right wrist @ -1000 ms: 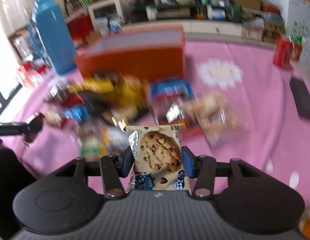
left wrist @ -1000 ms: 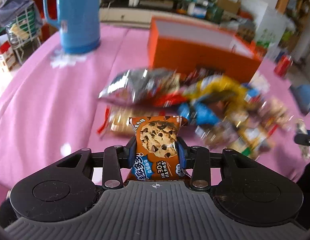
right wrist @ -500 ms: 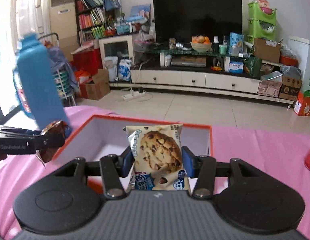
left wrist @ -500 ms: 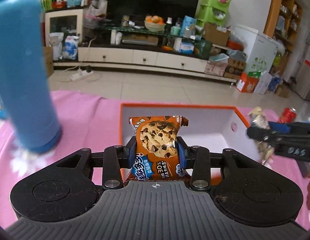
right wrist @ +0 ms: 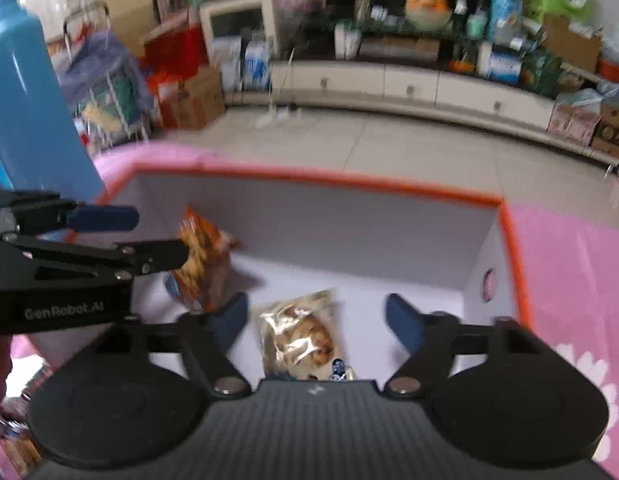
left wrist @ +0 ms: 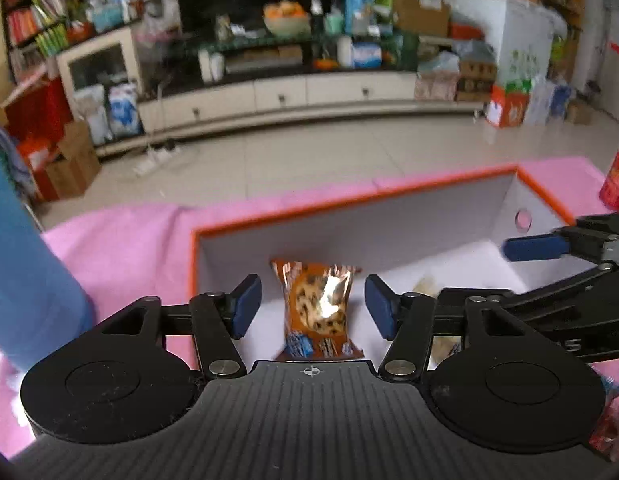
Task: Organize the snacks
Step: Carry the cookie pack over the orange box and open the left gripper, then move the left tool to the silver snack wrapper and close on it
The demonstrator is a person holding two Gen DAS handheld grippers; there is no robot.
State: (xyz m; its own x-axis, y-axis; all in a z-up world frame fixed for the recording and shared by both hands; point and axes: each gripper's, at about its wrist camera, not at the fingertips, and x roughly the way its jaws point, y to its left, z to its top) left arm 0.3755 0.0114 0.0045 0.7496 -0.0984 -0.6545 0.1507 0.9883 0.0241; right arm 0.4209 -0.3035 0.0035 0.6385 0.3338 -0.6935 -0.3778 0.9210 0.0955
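An orange-rimmed box (left wrist: 349, 200) with a white inside stands on the pink tablecloth. My left gripper (left wrist: 312, 306) hovers over its left half, jaws opening; the brown chocolate-chip cookie packet (left wrist: 317, 312) is free between the blue pads, touching neither. My right gripper (right wrist: 316, 320) is over the box (right wrist: 317, 180) too, jaws opening wide, and the cream cookie packet (right wrist: 301, 336) lies loose below them on the box floor. In the right wrist view the brown packet (right wrist: 203, 256) stands tilted by the left gripper's fingers (right wrist: 103, 218). The right gripper's fingers (left wrist: 535, 248) show at the right of the left wrist view.
A tall blue flask (left wrist: 25, 272) stands on the cloth left of the box, seen also as the flask (right wrist: 29, 100) in the right wrist view. A red can (left wrist: 615, 178) stands far right. Beyond the table edge is tiled floor and a cluttered TV cabinet (left wrist: 309, 92).
Both grippers carried their cookie packets from the snack pile to above the box. Both then opened, and the packets dropped free into the box.
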